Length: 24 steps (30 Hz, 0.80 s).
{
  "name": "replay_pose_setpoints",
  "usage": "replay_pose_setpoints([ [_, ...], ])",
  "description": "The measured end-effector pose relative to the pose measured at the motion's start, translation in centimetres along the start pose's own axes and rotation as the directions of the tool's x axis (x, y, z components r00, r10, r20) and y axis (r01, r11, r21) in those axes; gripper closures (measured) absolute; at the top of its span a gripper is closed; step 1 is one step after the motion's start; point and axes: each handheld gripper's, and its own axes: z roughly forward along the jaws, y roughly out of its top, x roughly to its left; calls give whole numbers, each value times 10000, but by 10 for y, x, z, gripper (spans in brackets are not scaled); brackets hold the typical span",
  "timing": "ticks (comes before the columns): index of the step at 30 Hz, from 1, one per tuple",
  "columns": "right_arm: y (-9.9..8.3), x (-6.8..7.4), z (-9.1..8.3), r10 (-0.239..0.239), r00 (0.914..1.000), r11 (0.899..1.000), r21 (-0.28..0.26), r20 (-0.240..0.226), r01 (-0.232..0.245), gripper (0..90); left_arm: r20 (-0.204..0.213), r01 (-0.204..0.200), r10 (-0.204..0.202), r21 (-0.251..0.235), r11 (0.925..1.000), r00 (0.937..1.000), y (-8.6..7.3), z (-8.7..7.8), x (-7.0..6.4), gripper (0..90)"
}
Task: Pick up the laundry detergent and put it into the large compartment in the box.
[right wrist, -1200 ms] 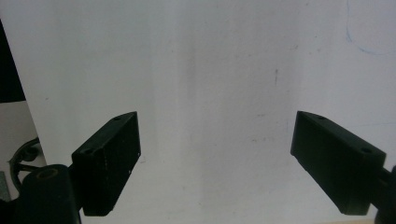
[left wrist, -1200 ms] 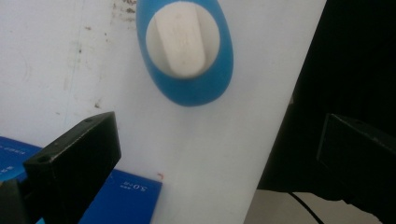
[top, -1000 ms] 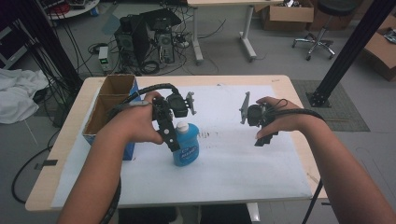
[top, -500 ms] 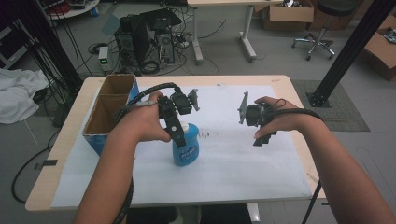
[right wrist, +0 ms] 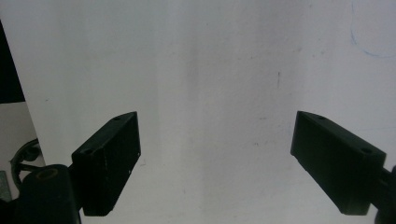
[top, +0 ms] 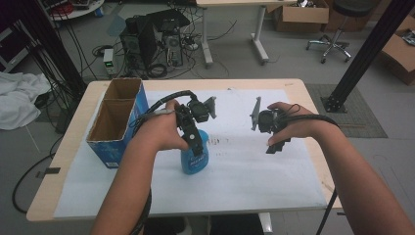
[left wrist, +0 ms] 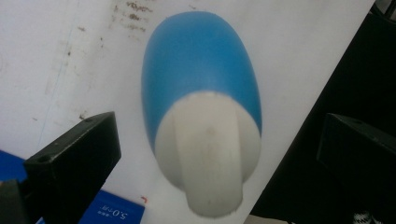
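A blue spray bottle [top: 194, 159] with a white top stands upright on the white paper, left of the table's middle. My left gripper [top: 196, 143] hangs right over it, pointing down. In the left gripper view the bottle [left wrist: 201, 70] is seen from above. That gripper [left wrist: 217, 158] is open, with its black jaws wide on either side of the white top and not touching it. My right gripper [top: 274, 146] hovers over bare paper at the right. In the right gripper view it [right wrist: 217, 156] is open with nothing between its jaws.
A cardboard box [top: 116, 149] with blue sides and two open compartments stands at the table's left edge. White paper [top: 254, 176] covers most of the wooden table [top: 313, 105]. Computers, cables and a chair are on the floor beyond.
My left gripper has shifted a little to the right and settled over the bottle's top. The bottle and the right gripper have not moved.
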Motion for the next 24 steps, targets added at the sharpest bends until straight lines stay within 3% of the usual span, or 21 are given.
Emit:
replay_pose_setpoints([
  [11, -1, 0, 3, 41, 10000, 10000, -21, -67, -41, 161, 59, 82, -83, 131, 9999, 9999, 7, 16, 1, 0],
  [24, 0, -1, 5, 86, 9999, 10000, 52, -104, -85, 160, -195, 74, -68, 321, 9995, 9998, 13, 28, 1, 1],
])
